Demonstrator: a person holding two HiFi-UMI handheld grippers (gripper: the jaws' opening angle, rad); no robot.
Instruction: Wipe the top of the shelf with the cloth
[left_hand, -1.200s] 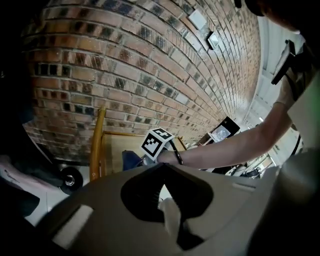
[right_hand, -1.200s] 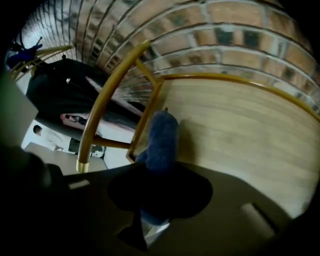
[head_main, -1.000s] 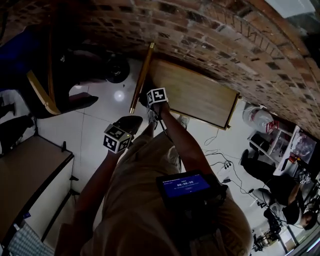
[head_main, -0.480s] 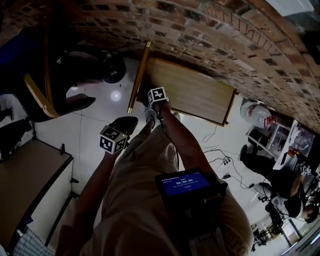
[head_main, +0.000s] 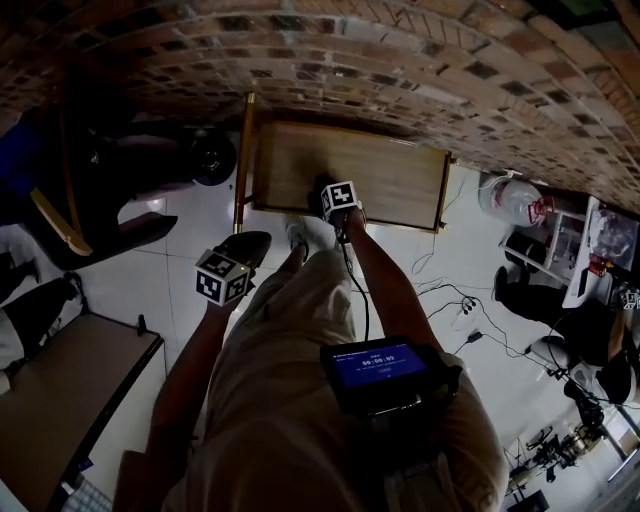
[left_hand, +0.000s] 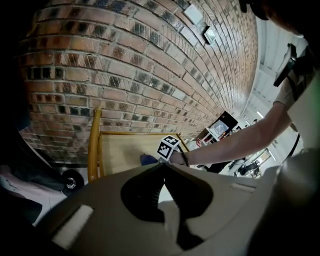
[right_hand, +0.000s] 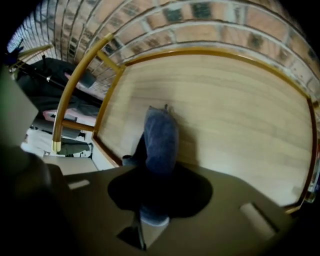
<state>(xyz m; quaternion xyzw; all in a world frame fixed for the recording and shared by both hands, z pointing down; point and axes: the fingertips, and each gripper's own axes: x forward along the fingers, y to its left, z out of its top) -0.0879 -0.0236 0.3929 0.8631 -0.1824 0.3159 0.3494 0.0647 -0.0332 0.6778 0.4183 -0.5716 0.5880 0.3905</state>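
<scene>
Two tools are in the person's hands. The right tool pinches a blue cloth. The cloth sticks out ahead of this tool and rests on the wooden shelf top. The left tool is pressed together with nothing in it, and the shelf is ahead of it.

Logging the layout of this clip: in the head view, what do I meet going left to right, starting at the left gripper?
Left gripper → right gripper, shut on the cloth → white container. The shelf spans both grippers, so it is left out.
</scene>
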